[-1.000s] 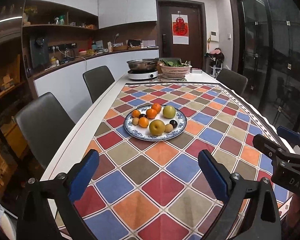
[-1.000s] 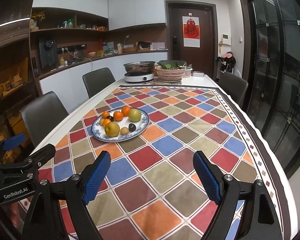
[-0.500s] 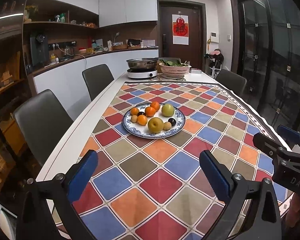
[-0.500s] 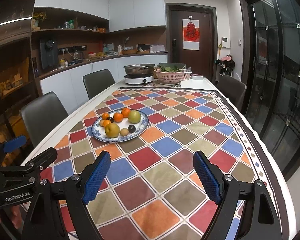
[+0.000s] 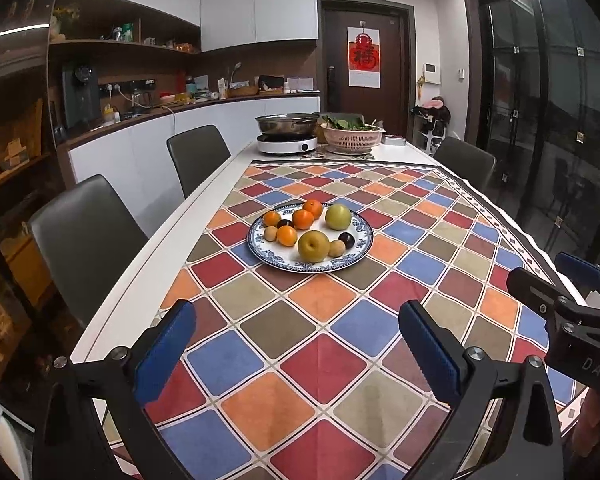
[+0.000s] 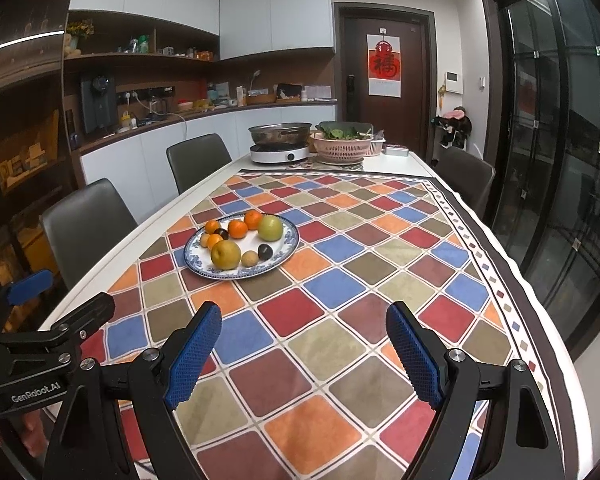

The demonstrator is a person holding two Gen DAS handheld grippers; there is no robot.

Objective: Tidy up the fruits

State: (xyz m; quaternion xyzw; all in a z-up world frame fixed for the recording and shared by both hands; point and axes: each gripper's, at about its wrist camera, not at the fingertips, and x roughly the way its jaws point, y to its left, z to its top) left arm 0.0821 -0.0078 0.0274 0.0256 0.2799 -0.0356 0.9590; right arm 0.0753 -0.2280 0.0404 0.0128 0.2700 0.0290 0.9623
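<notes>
The fruits (image 5: 312,232) lie together on a blue-rimmed plate (image 5: 360,258) on the checkered tablecloth (image 5: 324,360), well ahead of both sets of fingers; the left gripper (image 5: 296,348) and right gripper (image 6: 304,356) hover tilted down, jaws wide, empty; one body reads "GenRobot.AI", the other "DAS".

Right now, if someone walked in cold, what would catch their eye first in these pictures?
Probably the checked tablecloth in red, blue, orange and olive that covers most of the long table. Next, the blue-and-white plate left of its middle, holding oranges, two yellow-green fruits and small dark ones. In the foreground the left claw and right claw stand open and empty.
</notes>
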